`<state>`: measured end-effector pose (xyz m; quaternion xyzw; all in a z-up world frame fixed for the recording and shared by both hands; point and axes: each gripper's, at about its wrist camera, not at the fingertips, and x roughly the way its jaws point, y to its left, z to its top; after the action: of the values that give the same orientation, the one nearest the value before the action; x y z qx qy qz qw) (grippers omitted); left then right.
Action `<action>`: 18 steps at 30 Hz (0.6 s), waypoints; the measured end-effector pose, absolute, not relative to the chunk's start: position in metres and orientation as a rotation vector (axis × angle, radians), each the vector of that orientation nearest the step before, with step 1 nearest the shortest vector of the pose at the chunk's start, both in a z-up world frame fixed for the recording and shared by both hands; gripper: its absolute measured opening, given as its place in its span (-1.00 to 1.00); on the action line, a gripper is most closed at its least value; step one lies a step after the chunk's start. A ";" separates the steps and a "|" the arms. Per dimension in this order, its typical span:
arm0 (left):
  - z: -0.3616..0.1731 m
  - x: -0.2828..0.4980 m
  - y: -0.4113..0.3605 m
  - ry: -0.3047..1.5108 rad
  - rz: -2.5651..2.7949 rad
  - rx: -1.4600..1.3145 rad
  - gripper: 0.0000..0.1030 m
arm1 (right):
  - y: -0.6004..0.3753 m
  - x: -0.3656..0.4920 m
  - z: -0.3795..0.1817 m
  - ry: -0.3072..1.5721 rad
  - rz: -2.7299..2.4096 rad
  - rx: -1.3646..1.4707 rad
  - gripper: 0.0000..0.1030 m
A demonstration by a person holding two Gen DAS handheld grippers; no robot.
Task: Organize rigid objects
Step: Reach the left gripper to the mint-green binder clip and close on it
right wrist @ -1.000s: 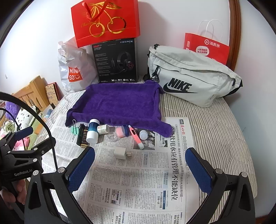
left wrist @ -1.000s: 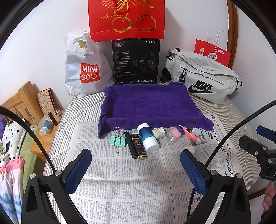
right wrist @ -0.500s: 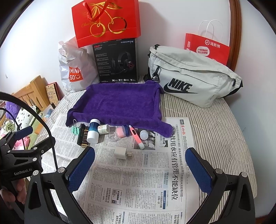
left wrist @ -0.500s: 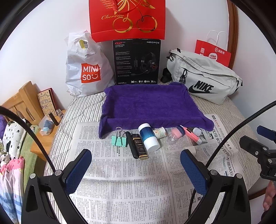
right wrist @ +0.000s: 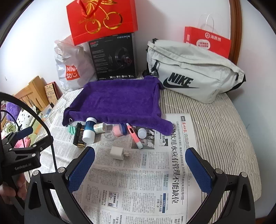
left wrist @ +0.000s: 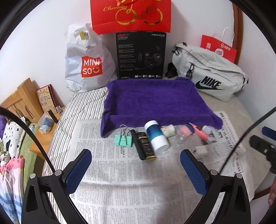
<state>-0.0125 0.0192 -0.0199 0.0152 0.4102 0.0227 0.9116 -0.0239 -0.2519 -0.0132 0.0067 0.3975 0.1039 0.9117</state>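
A purple towel-lined tray (left wrist: 155, 100) (right wrist: 119, 98) lies on the bed. In front of it on newspaper (left wrist: 120, 181) lies a row of small items: green binder clips (left wrist: 123, 140), a black pen (left wrist: 137, 144), a black-and-gold tube (left wrist: 146, 146), a blue-and-white bottle (left wrist: 156, 136) (right wrist: 88, 129), a small white bottle (left wrist: 168, 130), a pink jar (left wrist: 185, 131), a pink marker (right wrist: 133, 135), a white cap (right wrist: 142, 133) and a white charger (right wrist: 118, 153). My left gripper (left wrist: 136, 168) is open and empty, short of the tube. My right gripper (right wrist: 139, 169) is open and empty, just behind the charger.
Against the wall stand a Miniso bag (left wrist: 88, 63), a black headset box (left wrist: 140, 55), red gift bags (left wrist: 131, 15) (right wrist: 207, 41) and a grey Nike bag (right wrist: 193, 74). A wooden bedside stand (left wrist: 25, 103) with small things is at the left.
My left gripper has moved slightly forward toward the row of items. The right gripper has barely moved. Nothing was picked up.
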 end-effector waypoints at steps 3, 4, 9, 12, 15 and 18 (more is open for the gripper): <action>-0.036 -0.002 0.030 0.869 0.067 0.044 1.00 | -0.254 -0.018 -0.020 0.837 0.210 0.017 1.00; -0.042 0.002 0.035 0.880 0.073 0.042 1.00 | -0.254 -0.015 -0.023 0.844 0.209 0.019 1.00; -0.074 0.024 0.053 0.943 0.072 0.031 0.96 | -0.253 -0.003 -0.037 0.875 0.208 0.020 1.00; -0.088 0.036 0.058 0.959 0.070 0.053 0.91 | -0.254 0.004 -0.046 0.890 0.204 0.019 1.00; -0.101 0.050 0.061 0.976 0.064 0.066 0.88 | -0.255 0.013 -0.056 0.915 0.194 0.026 1.00; -0.114 0.061 0.066 0.993 0.062 0.063 0.66 | -0.254 0.021 -0.066 0.947 0.183 0.029 1.00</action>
<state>0.0615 0.0659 -0.1144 0.0302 0.4763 0.0295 0.8783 0.0212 -0.2544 -0.0663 0.0137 0.4552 0.0879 0.8859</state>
